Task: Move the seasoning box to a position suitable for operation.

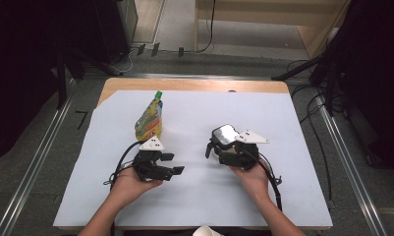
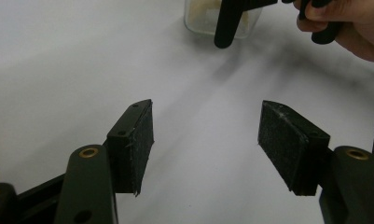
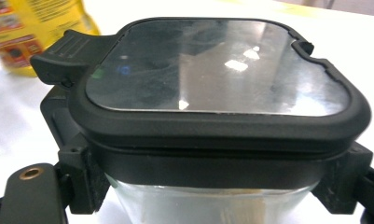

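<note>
Clear square glass container with black clip lid [image 3: 217,93] clamped in right gripper [image 1: 223,145], mid-sheet; left gripper [image 1: 171,164] spread, empty; yellow green-capped pouch [image 1: 149,121] behind; keep squeeze level, below lid rim

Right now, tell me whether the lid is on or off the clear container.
On. The black-rimmed lid sits flat over the clear container, its rim seated all around, while the right gripper clamps the container below it.
</note>
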`<state>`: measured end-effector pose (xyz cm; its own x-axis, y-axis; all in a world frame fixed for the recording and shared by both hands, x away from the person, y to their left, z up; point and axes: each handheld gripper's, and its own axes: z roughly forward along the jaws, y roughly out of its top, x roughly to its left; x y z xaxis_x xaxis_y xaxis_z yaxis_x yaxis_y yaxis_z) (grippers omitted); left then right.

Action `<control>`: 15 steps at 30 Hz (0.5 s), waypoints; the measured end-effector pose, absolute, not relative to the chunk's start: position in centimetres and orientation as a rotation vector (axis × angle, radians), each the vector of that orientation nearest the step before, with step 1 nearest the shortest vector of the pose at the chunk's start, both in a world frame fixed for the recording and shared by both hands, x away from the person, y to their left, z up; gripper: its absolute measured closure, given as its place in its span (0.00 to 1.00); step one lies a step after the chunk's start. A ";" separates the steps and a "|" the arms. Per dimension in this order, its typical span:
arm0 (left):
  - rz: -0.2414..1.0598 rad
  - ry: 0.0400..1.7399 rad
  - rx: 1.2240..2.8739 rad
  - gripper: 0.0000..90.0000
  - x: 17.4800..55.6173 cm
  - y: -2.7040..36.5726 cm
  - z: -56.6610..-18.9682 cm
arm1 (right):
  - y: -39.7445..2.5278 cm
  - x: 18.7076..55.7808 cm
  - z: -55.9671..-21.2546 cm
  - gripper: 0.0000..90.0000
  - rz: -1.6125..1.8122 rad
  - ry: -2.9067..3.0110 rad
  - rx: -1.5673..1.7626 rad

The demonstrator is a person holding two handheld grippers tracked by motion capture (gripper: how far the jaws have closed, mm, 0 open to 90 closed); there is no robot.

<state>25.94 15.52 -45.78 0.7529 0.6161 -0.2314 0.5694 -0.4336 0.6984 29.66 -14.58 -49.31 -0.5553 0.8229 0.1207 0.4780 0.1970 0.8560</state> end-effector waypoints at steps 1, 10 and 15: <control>0.075 0.886 2.140 0.41 25.9 15.5 -45.8 | -14.2 29.5 -49.4 0.18 1.309 2.121 1.209; 0.073 0.882 2.143 0.41 26.0 15.2 -45.9 | -12.5 28.5 -50.3 0.17 1.314 2.197 1.138; 0.073 0.879 2.152 0.41 26.0 15.0 -46.0 | -12.7 28.1 -50.5 0.17 1.319 2.191 1.142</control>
<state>26.02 15.04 -45.98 0.7577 0.6120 -0.2266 0.5665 -0.4445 0.6939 28.13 -12.65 -50.53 -0.6197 0.7769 0.1117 0.4622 0.2461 0.8519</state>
